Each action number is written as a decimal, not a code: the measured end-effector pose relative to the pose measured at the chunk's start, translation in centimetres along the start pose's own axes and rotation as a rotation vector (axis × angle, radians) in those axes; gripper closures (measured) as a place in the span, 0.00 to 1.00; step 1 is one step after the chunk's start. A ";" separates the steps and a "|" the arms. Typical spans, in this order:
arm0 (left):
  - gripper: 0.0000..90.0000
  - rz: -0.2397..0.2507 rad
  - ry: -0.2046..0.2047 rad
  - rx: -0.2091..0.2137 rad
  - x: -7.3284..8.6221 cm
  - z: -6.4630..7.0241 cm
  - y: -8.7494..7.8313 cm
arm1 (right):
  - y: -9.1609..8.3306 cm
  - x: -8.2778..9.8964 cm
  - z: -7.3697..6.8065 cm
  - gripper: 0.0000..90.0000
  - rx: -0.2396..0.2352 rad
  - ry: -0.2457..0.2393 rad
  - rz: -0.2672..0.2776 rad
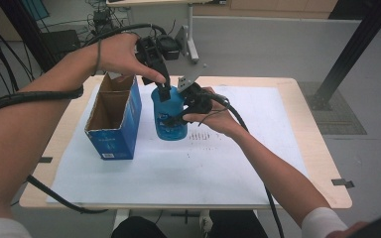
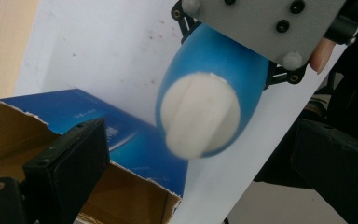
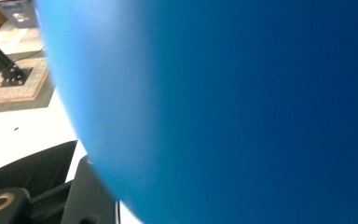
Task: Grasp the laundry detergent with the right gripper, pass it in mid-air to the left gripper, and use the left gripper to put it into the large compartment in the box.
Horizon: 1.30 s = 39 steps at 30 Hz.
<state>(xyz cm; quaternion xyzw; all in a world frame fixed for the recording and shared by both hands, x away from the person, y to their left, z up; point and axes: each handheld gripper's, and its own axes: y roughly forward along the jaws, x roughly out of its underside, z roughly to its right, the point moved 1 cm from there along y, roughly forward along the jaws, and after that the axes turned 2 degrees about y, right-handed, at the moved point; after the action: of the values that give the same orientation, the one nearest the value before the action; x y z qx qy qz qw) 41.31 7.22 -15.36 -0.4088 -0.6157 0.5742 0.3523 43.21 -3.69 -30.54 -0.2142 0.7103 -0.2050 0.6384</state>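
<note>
The blue bottle (image 1: 169, 115) stands upright on the worktop (image 1: 258, 158), just beside the open blue box (image 1: 114, 116) — the right gripper (image 1: 191, 101) clamps its body. The left gripper (image 1: 164, 89) hangs over the white cap (image 2: 199, 114), jaws apart.

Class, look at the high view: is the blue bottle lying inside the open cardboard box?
No. The blue bottle stands upright on the white sheet to the right of the open box, held by the right gripper.

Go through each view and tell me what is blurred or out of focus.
High view: fairly sharp, the blue bottle and the open box read clearly. Left gripper view: the bottle's white cap is soft at the edges, the box sharper. Right gripper view: the bottle sits so close that it is a featureless blue blur.
</note>
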 end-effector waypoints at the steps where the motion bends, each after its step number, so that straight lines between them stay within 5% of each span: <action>1: 0.05 -0.005 0.005 0.006 0.0 0.1 0.0 | 0.0 -0.1 -0.2 0.49 -0.010 -0.012 0.002; 14: 0.05 -0.040 0.066 0.046 -0.5 1.1 1.1 | -0.5 -0.5 -1.4 0.49 -0.060 -0.069 0.026; 39: 0.05 -0.044 0.074 0.071 -1.2 1.4 2.0 | -1.3 -0.6 -1.9 0.49 -0.077 -0.082 0.061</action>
<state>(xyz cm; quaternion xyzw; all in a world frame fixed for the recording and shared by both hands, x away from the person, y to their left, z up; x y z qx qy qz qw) 40.72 5.53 -17.44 -0.4031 -0.5906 0.5722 0.4016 41.45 -4.43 -29.10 -0.2252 0.6971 -0.1490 0.6642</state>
